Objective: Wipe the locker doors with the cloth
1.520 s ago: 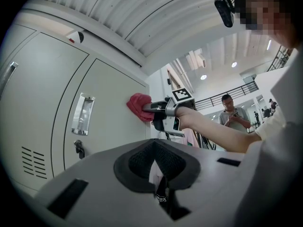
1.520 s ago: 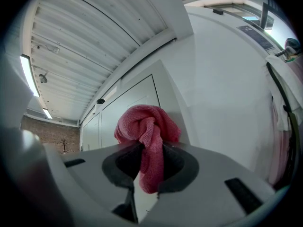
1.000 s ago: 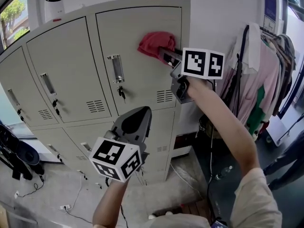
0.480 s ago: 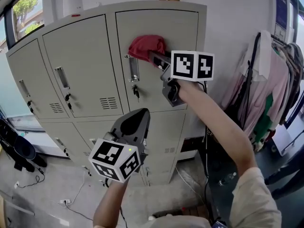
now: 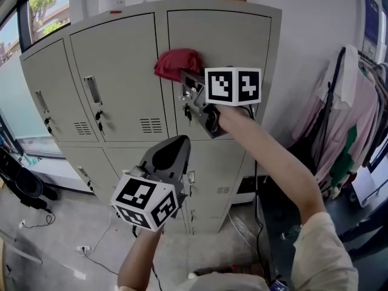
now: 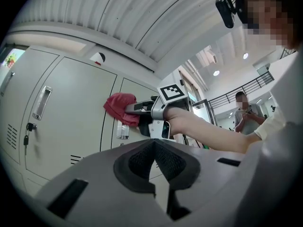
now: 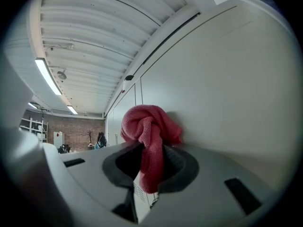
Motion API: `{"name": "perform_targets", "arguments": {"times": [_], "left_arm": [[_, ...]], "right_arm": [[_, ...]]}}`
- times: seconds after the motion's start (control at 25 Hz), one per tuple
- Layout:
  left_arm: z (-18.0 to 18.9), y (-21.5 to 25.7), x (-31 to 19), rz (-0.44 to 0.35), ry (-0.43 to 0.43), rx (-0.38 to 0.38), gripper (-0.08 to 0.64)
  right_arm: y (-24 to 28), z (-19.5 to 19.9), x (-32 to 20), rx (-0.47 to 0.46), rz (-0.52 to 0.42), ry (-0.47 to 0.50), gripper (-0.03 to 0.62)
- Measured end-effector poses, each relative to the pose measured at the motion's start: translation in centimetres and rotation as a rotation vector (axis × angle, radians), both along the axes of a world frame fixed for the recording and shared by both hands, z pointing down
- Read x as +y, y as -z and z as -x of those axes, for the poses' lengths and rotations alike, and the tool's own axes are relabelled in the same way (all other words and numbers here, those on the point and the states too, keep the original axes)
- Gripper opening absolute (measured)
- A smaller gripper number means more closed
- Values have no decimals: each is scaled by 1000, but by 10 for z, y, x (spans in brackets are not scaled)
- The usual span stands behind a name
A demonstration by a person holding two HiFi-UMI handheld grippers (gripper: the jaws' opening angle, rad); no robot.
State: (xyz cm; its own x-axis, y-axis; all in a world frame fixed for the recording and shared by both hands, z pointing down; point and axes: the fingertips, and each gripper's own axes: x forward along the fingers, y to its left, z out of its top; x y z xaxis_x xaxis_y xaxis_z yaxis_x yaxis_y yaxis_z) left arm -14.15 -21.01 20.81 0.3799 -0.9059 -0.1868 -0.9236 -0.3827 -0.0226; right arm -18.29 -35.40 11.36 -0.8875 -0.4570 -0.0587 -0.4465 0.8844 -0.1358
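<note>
At the upper left corner of the right-hand locker door [image 5: 242, 41], just beside the seam with the middle door [image 5: 121, 59]:

- Cloth [image 5: 177, 63]: red, bunched into a knotted wad. I read it as pressed against the door panel, above the latch.
- Right gripper [image 5: 185, 77]: jaws clenched on a hanging fold of the cloth. In the right gripper view the wad bulges out beyond the tips and a tail drops down between the pads. The arm is raised and stretched towards the lockers.
- Left gripper [image 5: 173, 153]: jaws closed together with nothing between them. It is held low, in front of the lower row of doors and well apart from the cloth.

Relation that governs the coming move: the cloth lies straight ahead of the right gripper's jaws, between the tips and the door face. The gripper's long axis points into the panel from the right. I judge the right hand to be the working one. Most of this door spreads right of and below the wad, and the middle door lies left across the seam.
</note>
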Motion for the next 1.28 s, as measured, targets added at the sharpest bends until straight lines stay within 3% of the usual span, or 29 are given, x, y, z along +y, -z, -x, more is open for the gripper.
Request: {"name": "perform_targets", "arguments": {"times": [0.4,1.28], "left_arm": [[2,1,7,-5,11,5,5],[-57,-1,-3,3,-120,0,5]], "right_arm": [[-31,16,7,81,22,21,74],[-32,-95,-28,67,35,-159,74]]}}
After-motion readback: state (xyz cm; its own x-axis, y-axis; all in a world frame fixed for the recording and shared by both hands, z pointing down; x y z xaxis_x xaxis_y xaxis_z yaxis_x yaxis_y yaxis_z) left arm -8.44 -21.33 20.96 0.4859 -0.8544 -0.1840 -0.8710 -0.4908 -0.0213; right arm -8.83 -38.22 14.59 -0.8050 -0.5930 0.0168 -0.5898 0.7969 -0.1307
